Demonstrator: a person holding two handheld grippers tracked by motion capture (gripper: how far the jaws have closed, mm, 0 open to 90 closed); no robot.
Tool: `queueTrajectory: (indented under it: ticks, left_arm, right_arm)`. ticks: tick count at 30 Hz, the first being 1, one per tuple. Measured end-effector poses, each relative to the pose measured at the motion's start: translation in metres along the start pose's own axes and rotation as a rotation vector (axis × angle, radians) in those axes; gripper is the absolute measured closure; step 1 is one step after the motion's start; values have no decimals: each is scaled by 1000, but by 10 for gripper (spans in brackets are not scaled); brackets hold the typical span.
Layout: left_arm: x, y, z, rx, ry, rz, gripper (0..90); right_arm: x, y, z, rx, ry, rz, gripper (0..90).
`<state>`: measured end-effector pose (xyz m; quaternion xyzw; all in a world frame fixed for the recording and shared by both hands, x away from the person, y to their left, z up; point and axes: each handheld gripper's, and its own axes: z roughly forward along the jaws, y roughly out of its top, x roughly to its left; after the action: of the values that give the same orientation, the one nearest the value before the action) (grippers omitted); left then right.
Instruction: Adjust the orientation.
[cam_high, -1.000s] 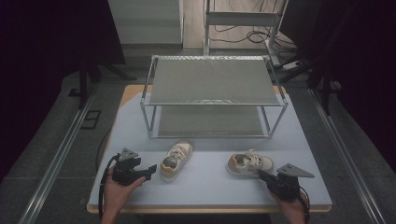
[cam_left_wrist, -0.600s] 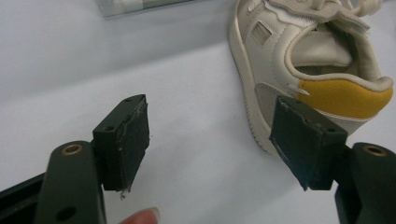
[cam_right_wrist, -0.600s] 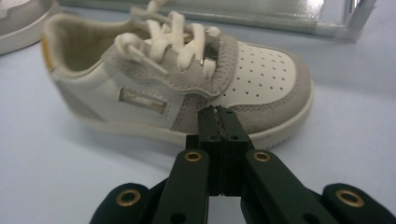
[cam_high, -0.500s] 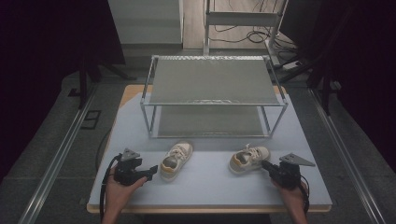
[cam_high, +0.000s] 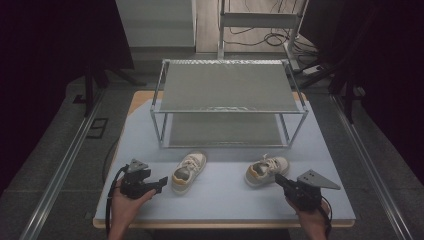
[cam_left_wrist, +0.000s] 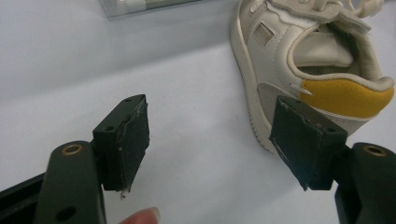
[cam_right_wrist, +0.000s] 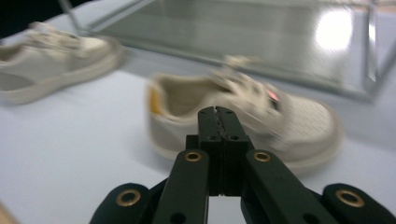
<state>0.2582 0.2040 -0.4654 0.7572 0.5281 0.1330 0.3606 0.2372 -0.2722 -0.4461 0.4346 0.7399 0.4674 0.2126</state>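
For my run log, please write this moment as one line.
left gripper: open, beside left shoe | right gripper: shut, empty, near right shoe | rack: empty

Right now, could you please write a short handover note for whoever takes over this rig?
Left tongs: open, empty, at the heel of the left shoe.
Right tongs: shut, empty, pointing at the right shoe without gripping it.
Both shoes stand on the table in front of the two-tier rack.
Done: nothing grasped or on the rack yet.
Left: probably grip each shoe and shelve it.
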Motion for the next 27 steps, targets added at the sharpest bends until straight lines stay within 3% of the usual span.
queueTrajectory:
  ticks: [1, 2, 3, 12, 14, 15, 21, 27]
  left_arm:
    - [0, 0, 0, 1, 1, 0, 280]
    - [0, 0, 1, 1, 0, 2, 280]
    - [-1, 0, 1, 4, 1, 5, 280]
    - [-2, 0, 3, 7, -1, 9, 280]
    - [-2, 0, 3, 9, 1, 9, 280]
    - [-1, 0, 3, 10, -1, 11, 280]
    - [0, -1, 1, 5, 2, 4, 280]
    - [0, -1, 2, 7, -1, 5, 280]
  right_arm:
    - [11, 4, 2, -8, 35, -12, 898]
    - [11, 4, 2, -8, 35, -12, 898]
    - [22, 5, 9, -1, 58, -35, 897]
    - [50, 8, 50, 57, 105, -70, 897]
    - [56, 9, 59, 68, 95, -81, 897]
    - [60, 8, 68, 75, 58, -96, 896]
    - [59, 3, 77, 77, -25, -91, 897]
    - [59, 2, 75, 76, -29, -95, 897]
